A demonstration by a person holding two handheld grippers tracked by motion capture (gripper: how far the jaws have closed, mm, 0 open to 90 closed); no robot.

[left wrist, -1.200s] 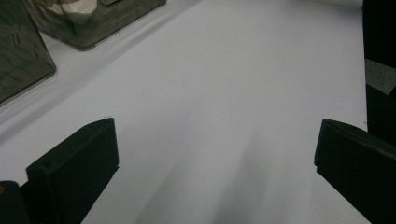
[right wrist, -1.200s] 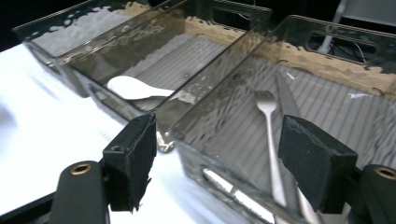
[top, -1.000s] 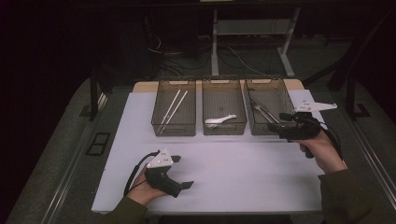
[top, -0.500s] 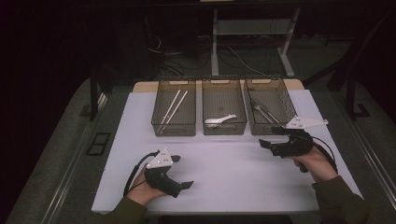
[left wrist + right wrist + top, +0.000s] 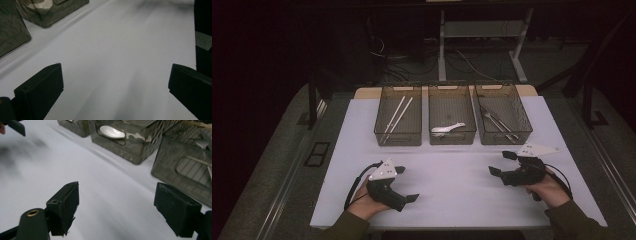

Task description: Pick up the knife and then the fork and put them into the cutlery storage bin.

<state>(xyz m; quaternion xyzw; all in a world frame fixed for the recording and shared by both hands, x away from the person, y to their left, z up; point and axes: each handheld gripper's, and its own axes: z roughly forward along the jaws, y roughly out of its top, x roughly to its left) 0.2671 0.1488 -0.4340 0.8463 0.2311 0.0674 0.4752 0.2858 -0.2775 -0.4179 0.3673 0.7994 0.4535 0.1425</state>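
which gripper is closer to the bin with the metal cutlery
Right. The right gripper sits just in front of the cutlery bin; the left gripper is across the table, nearer the chopsticks bin.

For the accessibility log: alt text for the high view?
A person's left gripper and right gripper rest open and empty on a white table. Behind them stand three smoky bins holding chopsticks, a white spoon and metal cutlery.

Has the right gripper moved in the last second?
Yes. The right gripper has drawn back from the right bin toward the table's near edge, jaws opening, empty.
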